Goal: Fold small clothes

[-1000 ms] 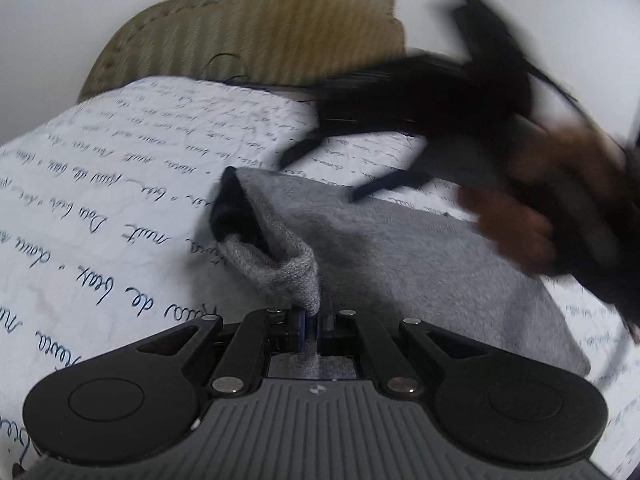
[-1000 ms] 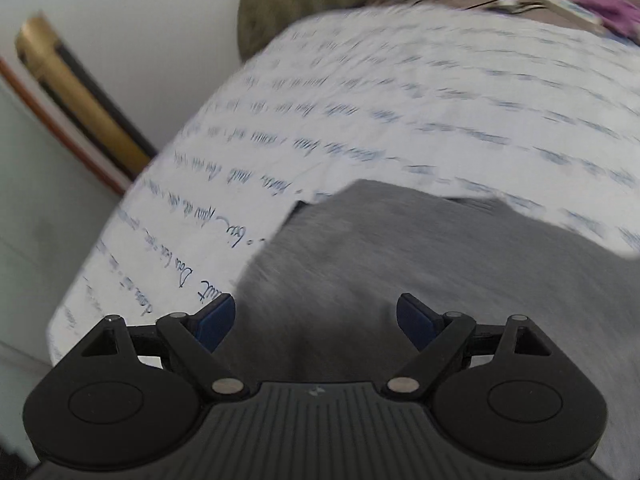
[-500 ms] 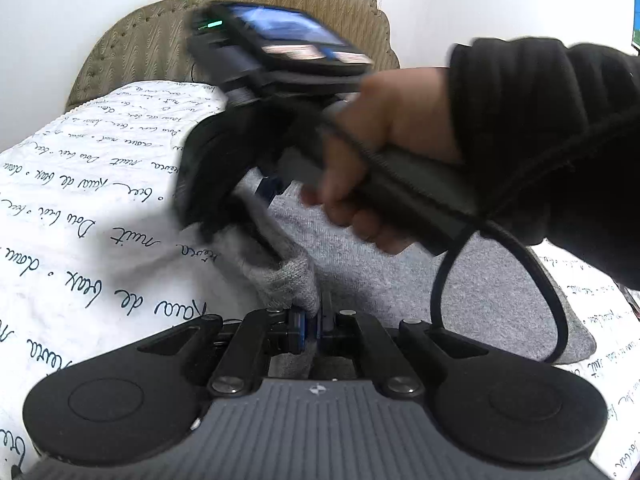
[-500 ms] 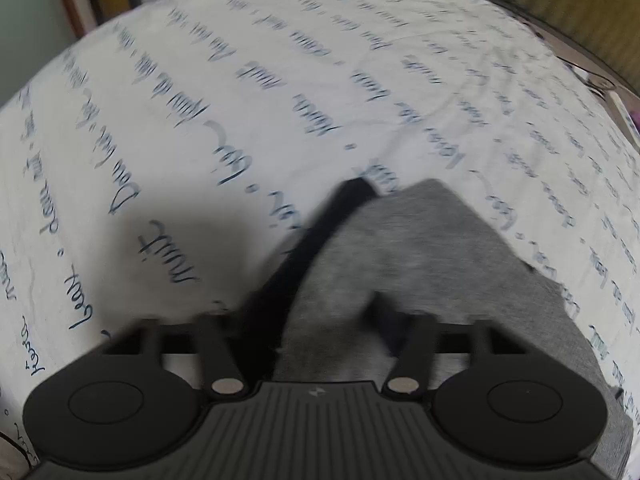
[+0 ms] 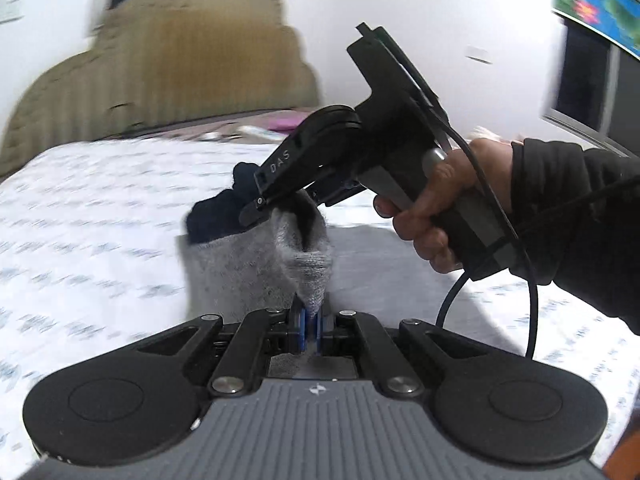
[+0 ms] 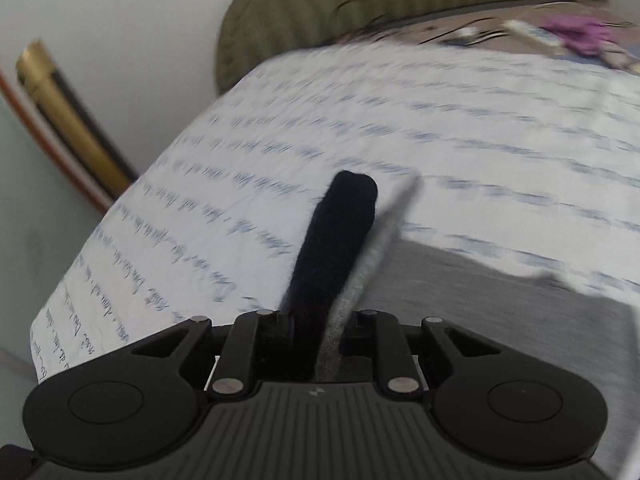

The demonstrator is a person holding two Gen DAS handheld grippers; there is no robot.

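Note:
A small grey knit garment (image 5: 256, 268) with a dark navy band (image 5: 218, 216) is held up off the bed. My left gripper (image 5: 310, 320) is shut on its grey edge, the fabric pinched between the blue pads. My right gripper (image 5: 276, 208) is shut on the navy-banded edge, above and beyond the left one. In the right wrist view the navy band (image 6: 332, 248) and a grey fold (image 6: 372, 268) rise from between the shut fingers of that gripper (image 6: 320, 332). The rest of the grey cloth (image 6: 500, 312) trails onto the bed.
The bed has a white cover with blue script (image 5: 80, 216), also in the right wrist view (image 6: 400, 128). An olive padded headboard (image 5: 168, 68) stands behind. Small items and a purple thing (image 6: 580, 34) lie at the bed's head. A wall and gold-framed panel (image 6: 68, 128) are left.
My right gripper came in over the garment, closed on its navy-banded edge and lifted it. My left gripper stayed shut on the grey edge and rose with the cloth.

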